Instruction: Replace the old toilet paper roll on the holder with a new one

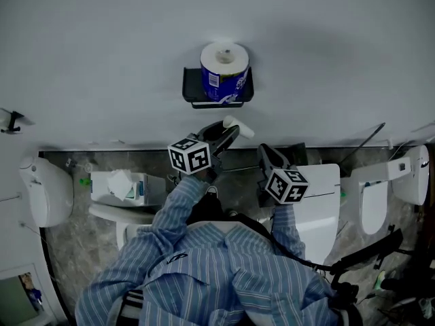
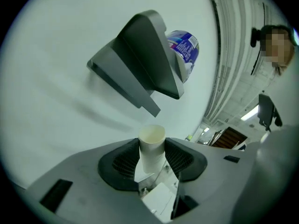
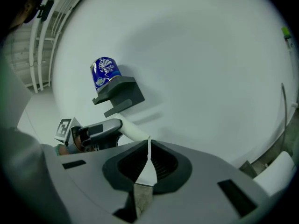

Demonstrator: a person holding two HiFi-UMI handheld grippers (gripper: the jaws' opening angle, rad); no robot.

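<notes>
A new paper roll (image 1: 224, 70) in a blue wrapper stands upright on top of the dark wall holder (image 1: 217, 92). Just below the holder my left gripper (image 1: 230, 132) is shut on a bare white cardboard tube (image 1: 239, 126), which sticks out past the jaws. In the left gripper view the tube (image 2: 152, 141) points toward the wall under the holder (image 2: 140, 59), with the wrapped roll (image 2: 185, 51) above it. My right gripper (image 1: 266, 156) hangs to the right, shut with nothing between its jaws (image 3: 148, 146). From there I see the roll (image 3: 105, 72), the holder (image 3: 120, 92) and the tube (image 3: 133, 130).
A tissue box (image 1: 121, 185) sits on a white stand at the lower left. A white toilet tank (image 1: 323, 202) stands under my right gripper, with another fixture (image 1: 47, 192) at the far left and one (image 1: 387, 195) at the right. The wall around the holder is plain.
</notes>
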